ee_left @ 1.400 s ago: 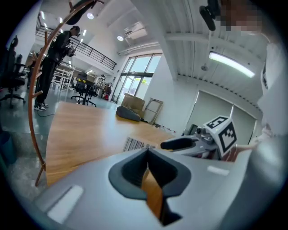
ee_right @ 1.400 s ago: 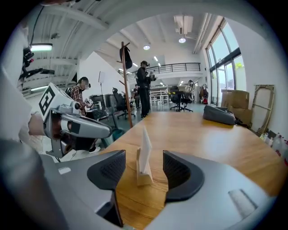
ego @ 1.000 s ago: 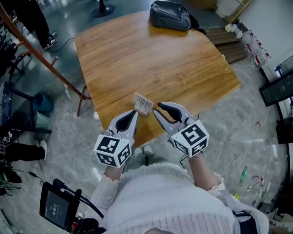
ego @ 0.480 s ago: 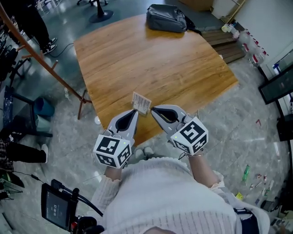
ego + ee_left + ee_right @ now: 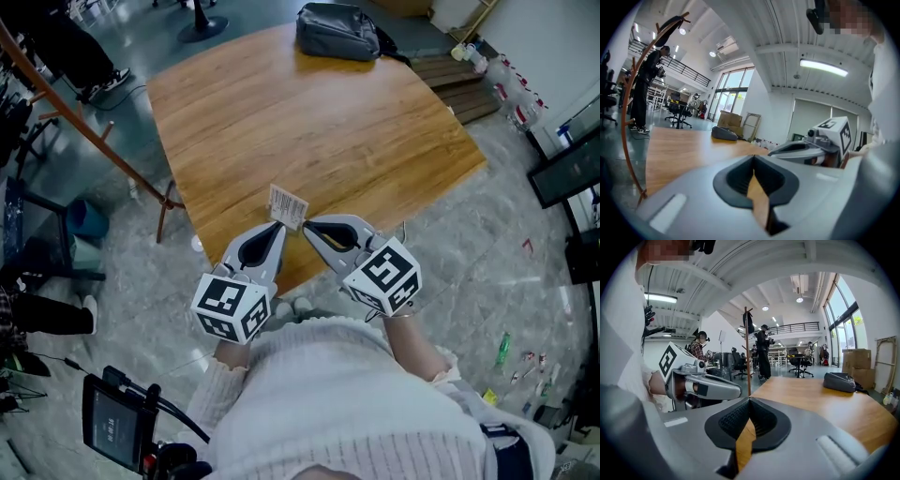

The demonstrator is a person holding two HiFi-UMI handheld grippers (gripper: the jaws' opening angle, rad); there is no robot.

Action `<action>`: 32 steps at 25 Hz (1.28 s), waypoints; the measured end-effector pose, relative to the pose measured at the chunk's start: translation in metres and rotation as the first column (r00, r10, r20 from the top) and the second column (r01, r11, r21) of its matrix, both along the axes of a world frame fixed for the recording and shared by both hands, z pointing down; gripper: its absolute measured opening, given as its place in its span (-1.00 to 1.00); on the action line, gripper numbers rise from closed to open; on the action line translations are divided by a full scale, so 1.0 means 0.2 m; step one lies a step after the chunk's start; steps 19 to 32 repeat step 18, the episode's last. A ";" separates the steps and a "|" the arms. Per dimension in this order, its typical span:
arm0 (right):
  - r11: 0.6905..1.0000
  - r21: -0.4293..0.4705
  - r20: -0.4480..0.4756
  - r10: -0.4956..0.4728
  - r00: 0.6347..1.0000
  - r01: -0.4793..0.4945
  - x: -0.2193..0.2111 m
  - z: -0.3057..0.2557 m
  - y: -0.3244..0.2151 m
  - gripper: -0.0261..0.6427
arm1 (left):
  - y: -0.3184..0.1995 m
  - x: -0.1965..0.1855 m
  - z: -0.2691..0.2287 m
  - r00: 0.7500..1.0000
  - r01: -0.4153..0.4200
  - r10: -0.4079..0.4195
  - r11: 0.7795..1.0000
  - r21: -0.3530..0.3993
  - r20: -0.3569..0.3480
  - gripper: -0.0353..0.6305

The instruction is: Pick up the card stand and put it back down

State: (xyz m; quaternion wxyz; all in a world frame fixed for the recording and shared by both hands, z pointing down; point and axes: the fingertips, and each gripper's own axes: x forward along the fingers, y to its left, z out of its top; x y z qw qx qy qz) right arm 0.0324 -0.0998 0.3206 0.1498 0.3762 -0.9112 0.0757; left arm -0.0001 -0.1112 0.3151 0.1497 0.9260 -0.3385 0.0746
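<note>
The card stand [image 5: 288, 206], a small white printed card, stands upright near the front edge of the wooden table [image 5: 309, 112]. My left gripper [image 5: 276, 228] is shut, its tip just below the card's left corner. My right gripper [image 5: 306, 226] is also shut, its tip by the card's lower right corner; I cannot tell whether it touches. In the left gripper view the jaws [image 5: 753, 157] meet with nothing between them. The right gripper [image 5: 749, 400] looks the same in its own view. Neither gripper view shows the card.
A dark bag [image 5: 337, 31] lies at the table's far edge. A slanted wooden pole [image 5: 84, 112] and a blue bin [image 5: 82, 214] stand on the floor to the left. A screen device [image 5: 117, 427] sits at lower left. The table's front edge runs just under both grippers.
The right gripper's jaws have closed from open to shut, and it has shifted left toward the card's lower right corner. The left gripper has stayed put.
</note>
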 end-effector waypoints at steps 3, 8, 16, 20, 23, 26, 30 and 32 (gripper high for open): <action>1.000 -0.011 -0.022 -0.007 1.000 0.007 0.00 0.03 0.01 -0.93 | 0.00 -0.01 0.02 1.000 -0.002 0.002 1.000 -0.007 0.006 -0.87; 1.000 -0.028 -0.026 -0.003 1.000 0.002 0.02 0.06 0.03 -0.93 | 0.01 0.01 0.02 1.000 -0.008 0.008 1.000 -0.006 0.008 -0.87; 0.999 -0.032 -0.058 -0.007 0.998 0.005 -0.02 0.06 0.03 -0.93 | 0.03 0.00 0.03 0.999 -0.028 0.028 1.000 -0.004 0.025 -0.87; 1.000 -0.029 -0.063 -0.002 0.998 0.001 -0.02 0.06 0.02 -0.93 | 0.04 0.00 0.03 0.999 -0.032 0.032 0.999 -0.003 0.036 -0.87; 1.000 -0.029 -0.063 -0.002 0.998 0.001 -0.02 0.06 0.02 -0.93 | 0.04 0.00 0.03 0.999 -0.032 0.032 0.999 -0.003 0.036 -0.87; 1.000 -0.029 -0.063 -0.002 0.998 0.001 -0.02 0.06 0.02 -0.93 | 0.04 0.00 0.03 0.999 -0.032 0.032 0.999 -0.003 0.036 -0.87; 1.000 -0.029 -0.063 -0.002 0.998 0.001 -0.02 0.06 0.02 -0.93 | 0.04 0.00 0.03 0.999 -0.032 0.032 0.999 -0.003 0.036 -0.87; 1.000 -0.029 -0.063 -0.002 0.998 0.001 -0.02 0.06 0.02 -0.93 | 0.04 0.00 0.03 0.999 -0.032 0.032 0.999 -0.003 0.036 -0.87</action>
